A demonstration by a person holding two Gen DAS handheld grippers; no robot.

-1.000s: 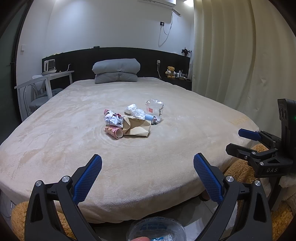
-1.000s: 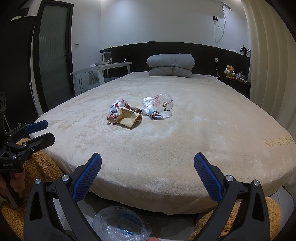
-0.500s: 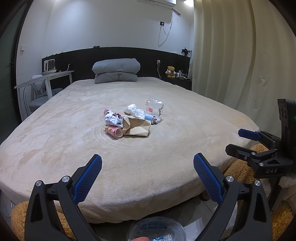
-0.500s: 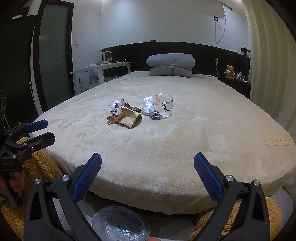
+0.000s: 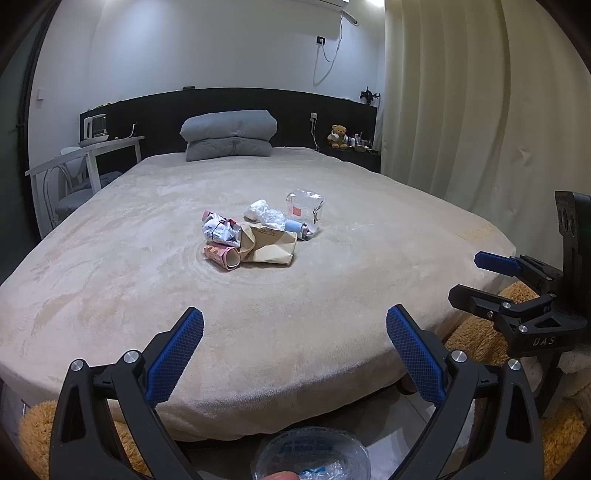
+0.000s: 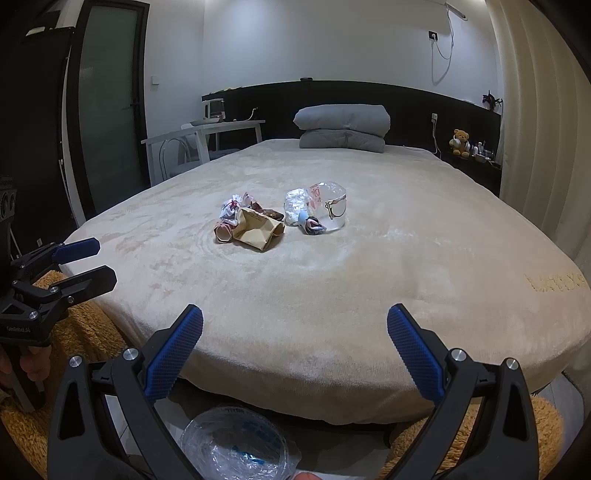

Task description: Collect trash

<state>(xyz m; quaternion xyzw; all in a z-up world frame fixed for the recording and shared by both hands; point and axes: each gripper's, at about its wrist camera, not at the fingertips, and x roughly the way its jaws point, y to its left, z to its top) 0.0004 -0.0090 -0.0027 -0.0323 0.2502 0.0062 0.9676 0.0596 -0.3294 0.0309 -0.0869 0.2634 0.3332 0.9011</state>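
— Gripper status, both sides?

— Left gripper [image 5: 294,332] and right gripper [image 6: 294,330]: I read both with jaws spread wide, nothing between them, held short of the bed's [image 5: 110,266] foot edge.

— Trash location?

— Trash pile [image 5: 258,236] sits mid-bed on the beige plush cover: crumpled wrappers, brown paper bag [image 6: 258,232], clear plastic cup [image 6: 332,208], all touching or just beside each other.

— Room?

— Folded grey bedding [image 5: 229,134] against a dark headboard; curtain [image 5: 461,110] right.

You get dim, cool indoor light from a ceiling lamp [image 5: 373,2] at the top edge. Both views are sharp in the middle, bowed and black at the corners. The curtain [image 6: 535,110] shows soft fold shadows.
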